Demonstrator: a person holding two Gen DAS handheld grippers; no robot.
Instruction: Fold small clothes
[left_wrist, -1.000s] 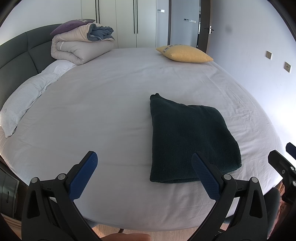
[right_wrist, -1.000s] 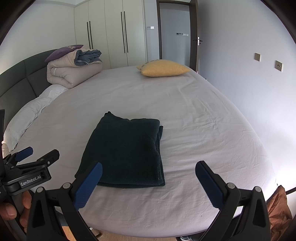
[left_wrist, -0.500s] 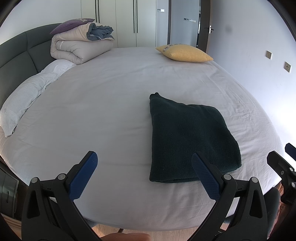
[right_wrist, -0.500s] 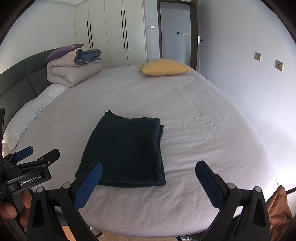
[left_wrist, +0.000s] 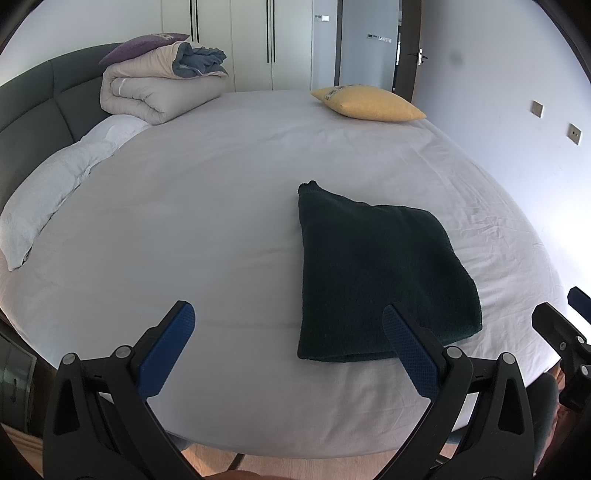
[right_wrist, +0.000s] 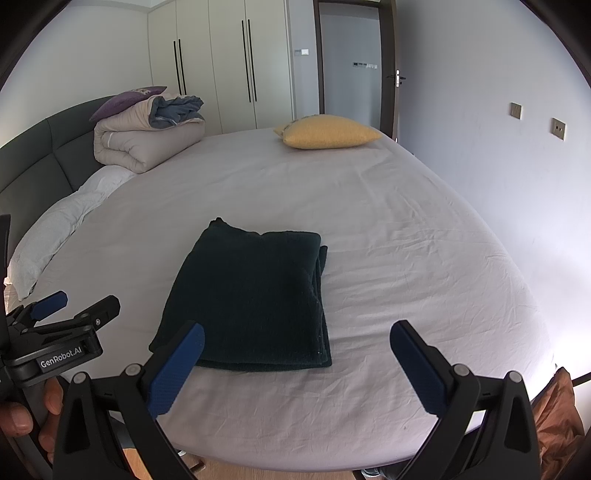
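Note:
A dark green garment (left_wrist: 376, 269) lies folded into a neat rectangle on the white bed sheet (left_wrist: 207, 206); it also shows in the right wrist view (right_wrist: 251, 295). My left gripper (left_wrist: 288, 325) is open and empty, held above the bed's near edge, left of the garment's near edge. My right gripper (right_wrist: 295, 343) is open and empty, held just in front of the garment's near right corner. Neither touches the cloth. The left gripper also shows at the left edge of the right wrist view (right_wrist: 74, 306).
A rolled duvet with a purple cushion (left_wrist: 159, 88) sits at the far left by the dark headboard (left_wrist: 33, 99). A yellow pillow (left_wrist: 369, 105) lies at the far side. A white pillow (left_wrist: 55, 192) lies along the left. A wall (right_wrist: 498, 147) runs on the right.
Both grippers have drifted very slightly; the folded garment has not moved and both jaws stay open.

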